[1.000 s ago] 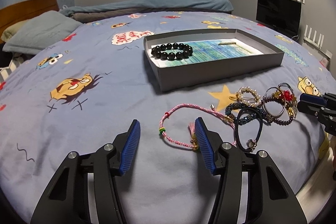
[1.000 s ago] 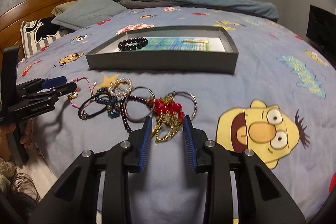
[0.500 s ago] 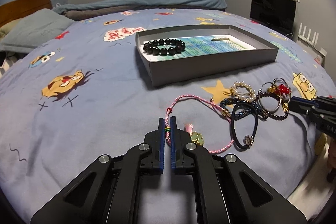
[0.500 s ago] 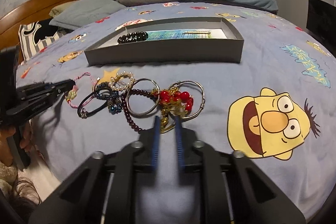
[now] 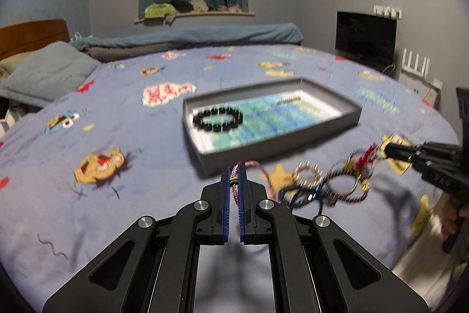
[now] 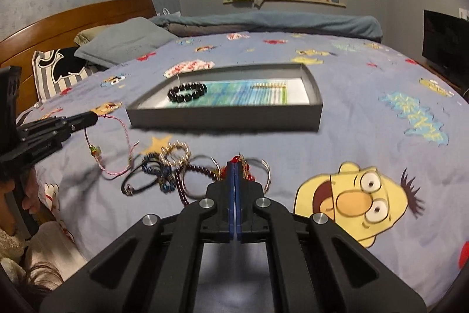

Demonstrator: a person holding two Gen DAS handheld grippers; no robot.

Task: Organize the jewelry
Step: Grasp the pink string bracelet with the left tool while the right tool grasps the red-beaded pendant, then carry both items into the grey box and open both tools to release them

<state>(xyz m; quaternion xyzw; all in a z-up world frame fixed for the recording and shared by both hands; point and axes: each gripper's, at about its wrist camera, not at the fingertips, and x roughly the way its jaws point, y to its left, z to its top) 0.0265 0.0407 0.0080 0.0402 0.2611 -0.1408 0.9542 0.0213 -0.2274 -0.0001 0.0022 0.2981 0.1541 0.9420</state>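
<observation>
My left gripper [image 5: 233, 169] is shut on a pink braided cord bracelet [image 5: 234, 187] and holds it above the bed; from the right wrist view the bracelet [image 6: 124, 137] hangs from it down to the sheet. My right gripper [image 6: 234, 166] is shut on a gold chain with red beads [image 6: 244, 167], part of a tangle of bracelets and rings [image 6: 173, 169], which looks raised in the left wrist view [image 5: 328, 184]. A grey shallow box [image 5: 337, 123] holds a black bead bracelet [image 5: 218, 118] and a gold bar piece [image 5: 290, 99].
The blue cartoon bed sheet [image 5: 102, 137] lies under everything. Pillows [image 6: 123, 40] and a wooden headboard [image 6: 88, 11] are at the far left. A TV [image 5: 365, 38] stands at the right. The bed edge is near me, with the person's hand [image 5: 453, 220].
Both grippers have lifted with their pieces. The pink bracelet has risen off the sheet in the left gripper; the right gripper has closed fully on the gold chain and pulled the tangle up.
</observation>
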